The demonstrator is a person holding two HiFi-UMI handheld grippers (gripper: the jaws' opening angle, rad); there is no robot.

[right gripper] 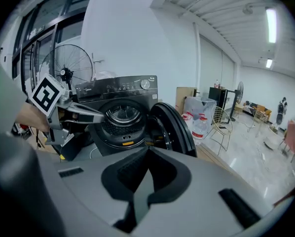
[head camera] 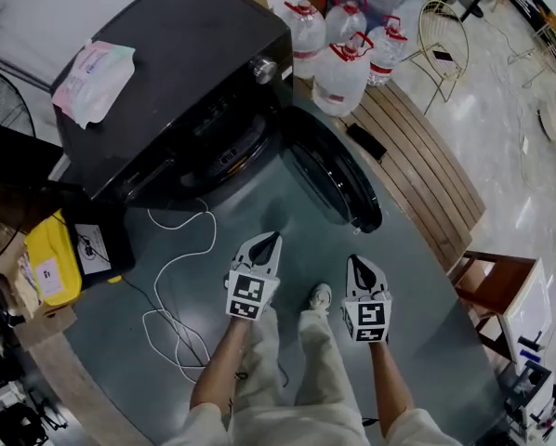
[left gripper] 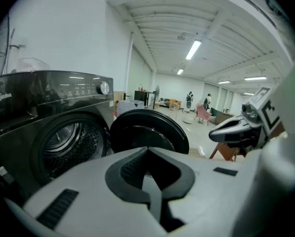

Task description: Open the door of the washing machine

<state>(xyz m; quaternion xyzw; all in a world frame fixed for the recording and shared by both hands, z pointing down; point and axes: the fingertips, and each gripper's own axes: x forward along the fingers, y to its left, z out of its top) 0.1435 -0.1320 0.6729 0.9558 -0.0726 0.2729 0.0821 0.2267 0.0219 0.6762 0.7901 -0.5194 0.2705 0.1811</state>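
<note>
Starting nearest the body: left gripper point(head camera: 270, 241) and right gripper point(head camera: 359, 265) side by side above the grey floor point(head camera: 417, 342), tips aimed toward the far side of the scene, each pair of jaws pressed together on nothing. Touching neither machine nor door; well apart from both. Next out, ahead and slightly right: door point(head camera: 332, 170), already swung wide and standing almost edge-on, long axis running from a free edge at the near right to a hinge at the far left. Free edge closest to the right gripper, so probably that hand's job should any further push or pull be wanted. Beyond the hinge, far left: washing machine point(head camera: 166, 72), dark and boxy, drum mouth point(right gripper: 119, 113) uncovered and lying more nearly ahead of the left gripper. Judged from this layout, opening looks complete, with nothing left between jaws and door but bare floor. Farthest right, beside the machine: water jugs point(head camera: 341, 68).
</note>
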